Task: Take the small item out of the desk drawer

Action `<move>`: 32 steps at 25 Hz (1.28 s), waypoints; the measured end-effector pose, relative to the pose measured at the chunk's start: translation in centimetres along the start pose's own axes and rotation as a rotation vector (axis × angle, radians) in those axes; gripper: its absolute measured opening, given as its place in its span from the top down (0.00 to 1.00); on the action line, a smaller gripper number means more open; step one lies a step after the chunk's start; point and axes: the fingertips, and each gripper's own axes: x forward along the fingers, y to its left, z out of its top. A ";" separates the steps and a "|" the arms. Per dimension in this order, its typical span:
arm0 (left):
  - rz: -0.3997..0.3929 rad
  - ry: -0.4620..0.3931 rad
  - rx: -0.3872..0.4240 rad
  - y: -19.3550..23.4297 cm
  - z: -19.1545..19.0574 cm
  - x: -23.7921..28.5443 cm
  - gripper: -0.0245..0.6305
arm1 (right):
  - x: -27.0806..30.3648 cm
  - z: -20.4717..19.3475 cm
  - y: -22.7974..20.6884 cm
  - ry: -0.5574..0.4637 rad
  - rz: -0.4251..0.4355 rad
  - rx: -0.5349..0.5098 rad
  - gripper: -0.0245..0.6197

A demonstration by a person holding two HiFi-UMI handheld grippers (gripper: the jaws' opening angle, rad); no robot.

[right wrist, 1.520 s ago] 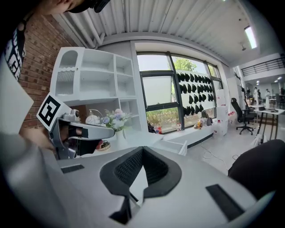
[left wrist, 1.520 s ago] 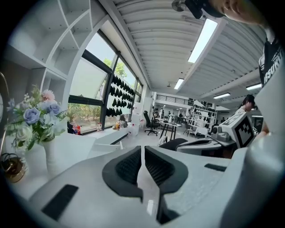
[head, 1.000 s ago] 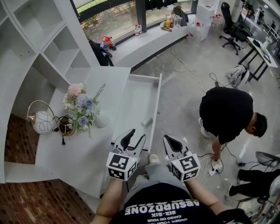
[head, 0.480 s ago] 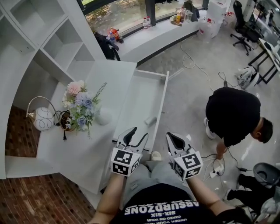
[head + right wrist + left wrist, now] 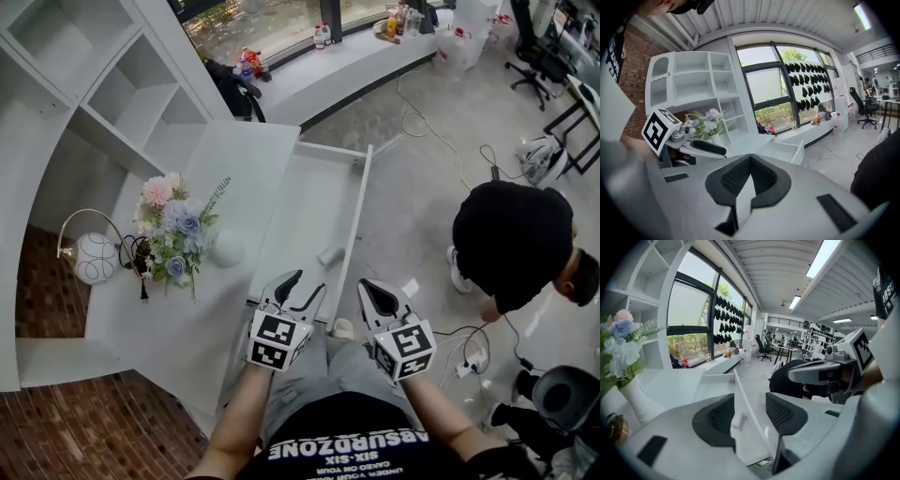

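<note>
**White desk surface** point(image 5: 234, 159) with its long white drawer point(image 5: 305, 202) standing pulled out. The left hand-held gripper point(image 5: 302, 286) is hovering over the drawer's near end; its jaws, having just been opening, are standing spread with nothing between the pads. The right hand-held gripper point(image 5: 367, 286) is hanging just outside the drawer's outer wall, jaws pressed together. The small white cylindrical item point(image 5: 330, 255) is lying on the drawer floor beside that wall, just ahead of the left jaws. A sound pick probably means lowering the spread jaws astride the cylinder's narrow width, clear of the wall, before closing.
</note>
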 end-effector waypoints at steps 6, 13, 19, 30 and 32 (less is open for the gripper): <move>-0.043 0.048 0.029 0.9 -0.6 2.7 0.67 | 1.3 -0.8 -1.1 0.021 -0.027 0.024 0.96; -0.074 0.094 0.033 2.2 -1.5 5.4 0.67 | 3.0 -1.3 -2.3 0.046 -0.050 0.039 0.96; -0.092 0.144 0.036 3.1 -3.0 7.3 0.67 | 4.2 -2.0 -3.1 0.073 -0.060 0.054 0.96; -0.133 0.209 0.067 3.8 -4.9 10.9 0.67 | 6.3 -3.0 -4.4 0.104 -0.070 0.074 0.96; -0.145 0.211 0.074 3.8 -5.4 11.7 0.67 | 6.6 -3.2 -4.5 0.110 -0.070 0.076 0.96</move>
